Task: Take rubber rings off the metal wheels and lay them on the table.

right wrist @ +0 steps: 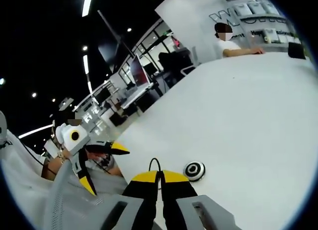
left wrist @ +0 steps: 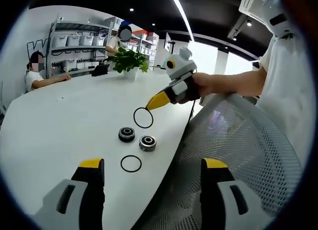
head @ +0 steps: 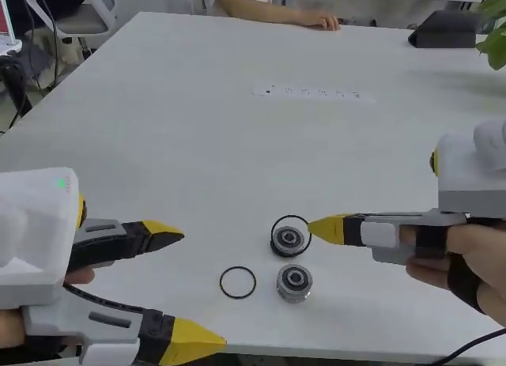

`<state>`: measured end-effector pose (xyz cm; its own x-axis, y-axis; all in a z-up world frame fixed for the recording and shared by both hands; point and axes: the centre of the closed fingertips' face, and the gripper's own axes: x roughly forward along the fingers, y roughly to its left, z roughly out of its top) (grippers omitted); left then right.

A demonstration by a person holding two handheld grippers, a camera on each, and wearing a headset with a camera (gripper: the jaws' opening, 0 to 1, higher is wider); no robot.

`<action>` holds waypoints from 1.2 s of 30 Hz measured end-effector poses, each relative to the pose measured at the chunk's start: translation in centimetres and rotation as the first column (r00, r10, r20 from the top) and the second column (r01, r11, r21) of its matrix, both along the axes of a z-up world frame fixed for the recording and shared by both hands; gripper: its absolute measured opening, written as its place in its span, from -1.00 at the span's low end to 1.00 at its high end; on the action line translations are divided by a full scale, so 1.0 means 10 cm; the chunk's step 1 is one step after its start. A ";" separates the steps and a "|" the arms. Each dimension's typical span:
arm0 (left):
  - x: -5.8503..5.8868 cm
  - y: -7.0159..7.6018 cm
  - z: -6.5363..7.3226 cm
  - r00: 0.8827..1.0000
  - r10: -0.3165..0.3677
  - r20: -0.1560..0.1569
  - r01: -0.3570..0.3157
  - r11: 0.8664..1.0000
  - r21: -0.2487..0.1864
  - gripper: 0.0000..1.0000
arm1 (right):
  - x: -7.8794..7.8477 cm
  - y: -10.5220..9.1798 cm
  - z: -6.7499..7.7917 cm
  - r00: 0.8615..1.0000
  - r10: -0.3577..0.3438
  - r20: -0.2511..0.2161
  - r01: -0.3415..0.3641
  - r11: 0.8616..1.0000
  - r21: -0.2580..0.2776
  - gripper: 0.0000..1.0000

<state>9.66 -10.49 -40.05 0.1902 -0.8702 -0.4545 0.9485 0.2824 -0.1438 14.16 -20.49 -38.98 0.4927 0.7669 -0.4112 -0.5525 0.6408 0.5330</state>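
Two metal wheels sit near the table's front edge: one (head: 288, 239) (left wrist: 126, 134) (right wrist: 194, 170) farther in, one (head: 294, 281) (left wrist: 147, 143) closer to me. A loose black rubber ring (head: 237, 282) (left wrist: 131, 163) lies flat to their left. My right gripper (head: 316, 226) (left wrist: 151, 103) (right wrist: 159, 174) is shut on a second rubber ring (head: 290, 220) (left wrist: 143, 117) (right wrist: 155, 164), held just above the farther wheel and off the table. My left gripper (head: 183, 287) (left wrist: 153, 163) hangs open at the lower left, with nothing between its fingers, apart from the ring and wheels.
A white power strip (head: 308, 92) lies mid-table. A black box (head: 447, 30) and a plant (head: 494, 34) stand at the far right. A person's arm (head: 292, 16) rests on the far edge. A mesh chair (left wrist: 223, 135) is beside the front edge.
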 end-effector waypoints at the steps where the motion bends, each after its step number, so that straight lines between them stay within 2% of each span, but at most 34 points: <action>1: 0.00 0.00 0.00 1.000 -0.001 -0.003 0.001 1.000 0.000 0.55 | 0.00 0.00 0.01 1.000 -0.002 0.000 0.002 1.000 0.005 -1.00; 6: -0.02 -0.03 -0.04 1.000 0.000 -0.018 0.000 1.000 -0.001 0.52 | 0.01 0.00 0.02 1.000 -0.004 -0.002 0.004 1.000 0.016 -1.00; 9: -0.06 -0.05 -0.04 1.000 -0.012 -0.026 0.012 1.000 -0.006 0.51 | 0.02 0.02 0.06 1.000 -0.016 -0.014 0.017 0.997 0.071 -1.00; 14: -0.06 -0.06 -0.04 0.999 -0.012 -0.031 0.011 1.000 -0.008 0.50 | 0.03 0.02 0.11 0.999 -0.031 -0.019 0.033 0.994 0.106 -1.00; 26: -0.07 -0.07 -0.02 0.999 -0.018 -0.033 0.017 1.000 -0.022 0.52 | -0.02 0.14 0.09 0.999 0.006 -0.032 -0.003 0.995 0.104 -1.00; 36: -0.08 -0.08 -0.01 0.999 -0.018 -0.029 0.017 0.999 -0.027 0.55 | -0.01 0.25 0.08 0.998 0.055 -0.033 -0.052 0.996 0.069 -1.00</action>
<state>8.89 -11.29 -40.16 0.1617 -0.8850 -0.4365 0.9485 0.2615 -0.1787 14.06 -18.04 -38.16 0.4364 0.8187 -0.3733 -0.5655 0.5723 0.5939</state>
